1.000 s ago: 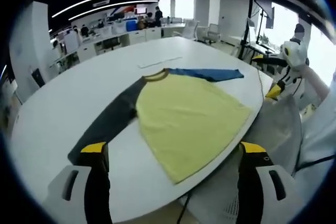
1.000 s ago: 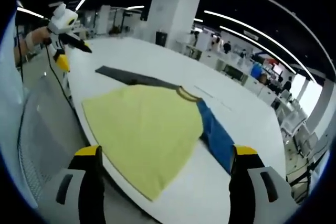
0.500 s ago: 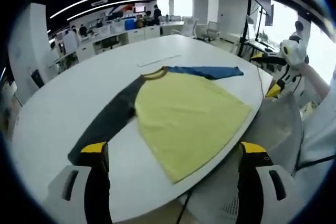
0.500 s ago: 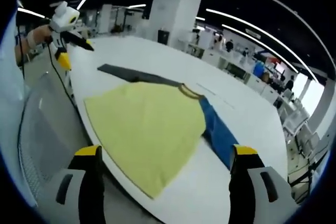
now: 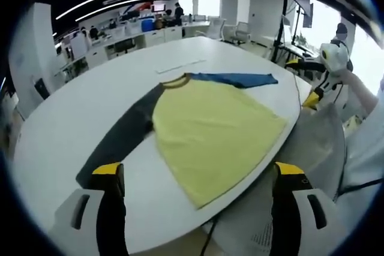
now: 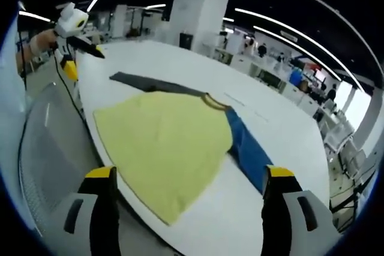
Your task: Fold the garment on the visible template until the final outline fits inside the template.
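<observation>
The shirt (image 5: 210,127) lies flat and unfolded on the white table (image 5: 78,112), hem at the near edge; left gripper (image 5: 201,175) and right gripper (image 6: 189,178) hover wide open, empty; folding not begun; next, grasp a sleeve (image 5: 117,139).

Both views look down across the table (image 5: 90,106) from its near edge (opposite corners), sharing the garment (image 5: 210,130).

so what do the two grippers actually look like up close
Both match: the left gripper and right gripper each have two black jaws capped with yellow tips, rising from pale grey housings with slotted sides. Seen across the white table, each has a white body, a yellow part beneath and a dark cable trailing down.
</observation>
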